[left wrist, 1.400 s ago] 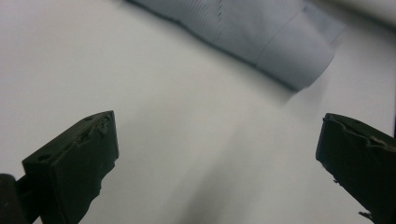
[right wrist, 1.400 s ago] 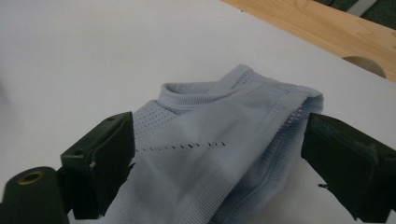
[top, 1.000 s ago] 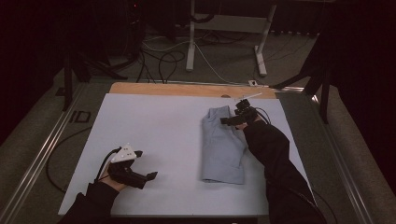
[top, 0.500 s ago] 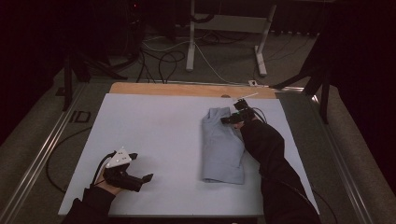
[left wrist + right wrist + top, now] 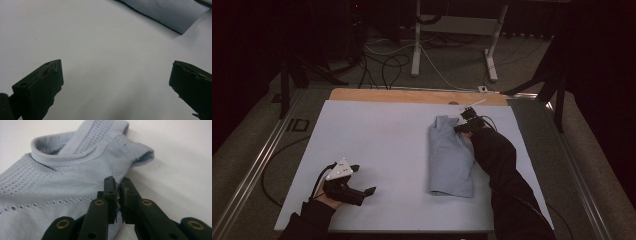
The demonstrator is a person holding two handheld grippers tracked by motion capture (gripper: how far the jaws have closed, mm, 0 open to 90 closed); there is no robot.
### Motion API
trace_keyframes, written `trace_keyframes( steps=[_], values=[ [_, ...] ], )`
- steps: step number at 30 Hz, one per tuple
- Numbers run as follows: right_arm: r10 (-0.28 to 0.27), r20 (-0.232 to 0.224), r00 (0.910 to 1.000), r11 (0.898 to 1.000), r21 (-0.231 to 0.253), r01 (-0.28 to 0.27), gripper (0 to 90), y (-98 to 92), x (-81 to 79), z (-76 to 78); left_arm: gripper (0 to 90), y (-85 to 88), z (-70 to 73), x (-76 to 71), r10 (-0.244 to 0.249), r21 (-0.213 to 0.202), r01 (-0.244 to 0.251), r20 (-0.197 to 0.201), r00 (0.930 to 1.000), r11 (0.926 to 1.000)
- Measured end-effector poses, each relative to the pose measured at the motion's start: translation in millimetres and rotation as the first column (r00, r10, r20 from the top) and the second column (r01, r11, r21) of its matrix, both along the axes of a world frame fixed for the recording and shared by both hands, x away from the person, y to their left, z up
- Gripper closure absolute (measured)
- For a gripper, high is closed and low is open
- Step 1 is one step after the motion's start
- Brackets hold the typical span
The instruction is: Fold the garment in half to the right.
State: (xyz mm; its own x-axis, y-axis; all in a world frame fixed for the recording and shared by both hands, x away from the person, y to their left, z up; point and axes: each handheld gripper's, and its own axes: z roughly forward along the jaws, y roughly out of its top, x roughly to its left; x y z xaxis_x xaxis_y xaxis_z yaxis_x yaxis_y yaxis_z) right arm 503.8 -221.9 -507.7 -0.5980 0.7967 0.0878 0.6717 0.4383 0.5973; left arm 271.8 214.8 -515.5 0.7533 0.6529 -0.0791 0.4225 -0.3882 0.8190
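Observation:
A light blue knitted garment (image 5: pixel 451 157) lies folded lengthwise on the right half of the white table (image 5: pixel 382 145). My right gripper (image 5: pixel 460 127) is at its far right edge, near the collar. In the right gripper view the jaws of that gripper (image 5: pixel 118 185) have just been closing and now pinch the garment's (image 5: pixel 62 182) edge, with fabric between the pads. My left gripper (image 5: pixel 363 180) rests at the near left of the table, open. Its jaws (image 5: pixel 117 72) stand wide apart over bare table, and a corner of the garment (image 5: pixel 162 10) shows far off.
A wooden strip (image 5: pixel 412 95) runs along the table's far edge. Metal rails (image 5: pixel 257 165) flank both sides. Cables (image 5: pixel 387 65) and desk legs (image 5: pixel 416 45) lie on the floor beyond. The person's dark right sleeve (image 5: pixel 502 180) covers the garment's near right side.
The right gripper's jaws have closed onto the garment's far right edge after a small shift toward it. The left hand and gripper have stayed put.

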Motion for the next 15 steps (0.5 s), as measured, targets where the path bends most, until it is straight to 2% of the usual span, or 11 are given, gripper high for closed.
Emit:
trace_keyframes(
  steps=[4, 7, 10, 13, 15],
  values=[
    [0.009, 0.060, 0.9981, 1.000, -0.003, -0.009, 85.7, 5.3, -2.0, 11.2, 0.3, 0.1, 0.8, -0.5, 0.001, -0.004, -0.001, 0.008, 1.0000, 1.0000],
    [0.011, 0.111, 0.9937, 0.999, 0.045, -0.016, 85.7, 8.2, -3.8, 23.6, 0.4, 0.8, 1.8, -0.7, 0.003, -0.013, -0.003, 0.015, 0.9999, 0.9999],
    [0.016, 0.143, 0.9897, 0.997, 0.073, -0.027, 85.7, 12.1, -3.6, 31.6, 0.4, 0.6, 2.2, -1.2, -0.002, -0.012, 0.002, 0.022, 0.9998, 0.9999],
    [0.025, 0.133, 0.9908, 0.997, 0.068, -0.034, 85.8, 17.2, -0.7, 28.8, 0.4, 0.4, 2.1, -1.4, -0.002, -0.014, 0.002, 0.021, 0.9998, 0.9999],
    [0.025, 0.110, 0.9936, 0.998, 0.063, -0.032, 85.8, 20.7, 2.4, 22.6, 0.4, 0.5, 2.2, -1.5, -0.006, -0.011, 0.007, 0.025, 0.9997, 0.9999]
  ],
)
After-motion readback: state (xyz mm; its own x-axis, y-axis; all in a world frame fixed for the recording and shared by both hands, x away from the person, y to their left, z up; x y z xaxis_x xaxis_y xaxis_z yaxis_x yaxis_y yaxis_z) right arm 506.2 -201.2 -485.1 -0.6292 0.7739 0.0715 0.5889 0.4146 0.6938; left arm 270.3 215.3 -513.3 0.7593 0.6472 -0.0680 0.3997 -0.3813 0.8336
